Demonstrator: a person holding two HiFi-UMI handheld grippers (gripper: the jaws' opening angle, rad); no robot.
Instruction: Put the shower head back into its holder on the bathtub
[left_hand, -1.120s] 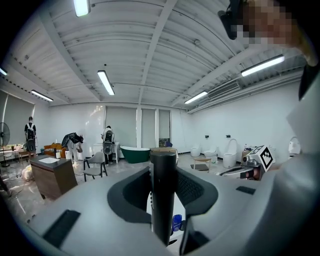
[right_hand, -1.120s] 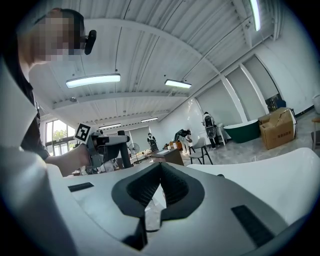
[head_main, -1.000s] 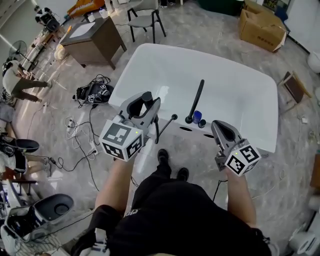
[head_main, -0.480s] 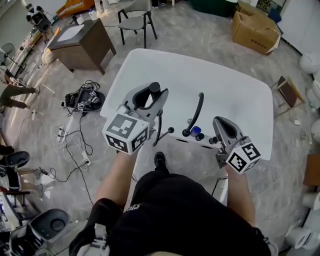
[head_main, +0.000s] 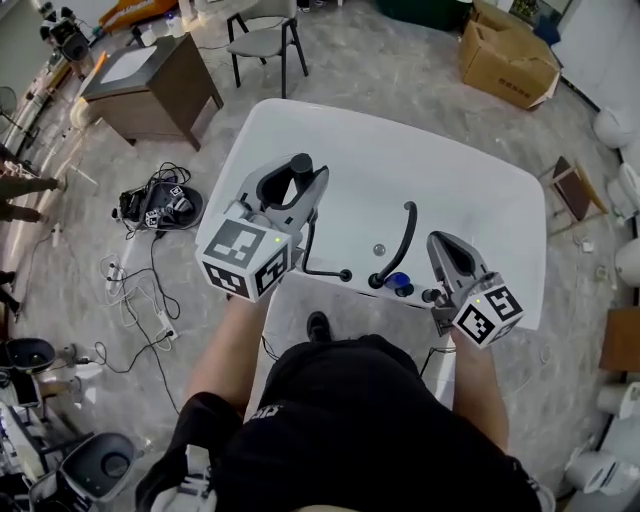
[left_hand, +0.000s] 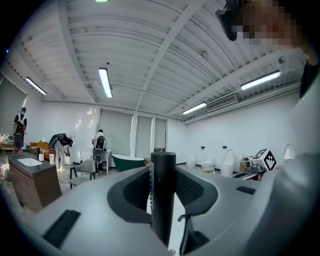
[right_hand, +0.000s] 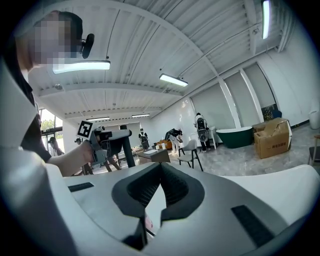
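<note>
A black shower head (head_main: 300, 166) stands upright between the jaws of my left gripper (head_main: 298, 178), which is shut on its handle (left_hand: 163, 200). Its black hose (head_main: 312, 250) loops down to a black fitting (head_main: 345, 274) on the near deck of the white bathtub (head_main: 470, 190). The left gripper hangs over the tub's near left side. A black curved faucet spout (head_main: 404, 238) rises from the deck, with a blue part (head_main: 398, 283) at its base. My right gripper (head_main: 442, 248) hovers just right of the faucet, jaws together with nothing between them (right_hand: 160, 170).
A chair (head_main: 260, 40) and a wooden cabinet (head_main: 150, 85) stand beyond the tub's left end. Cables and gear (head_main: 150, 205) lie on the floor at left. A cardboard box (head_main: 510, 55) sits at back right, toilets (head_main: 625, 190) along the right edge.
Both grippers have moved forward over the tub and the person has stepped closer. The hose now bends down to the deck fitting. The left gripper still grips the shower head.
</note>
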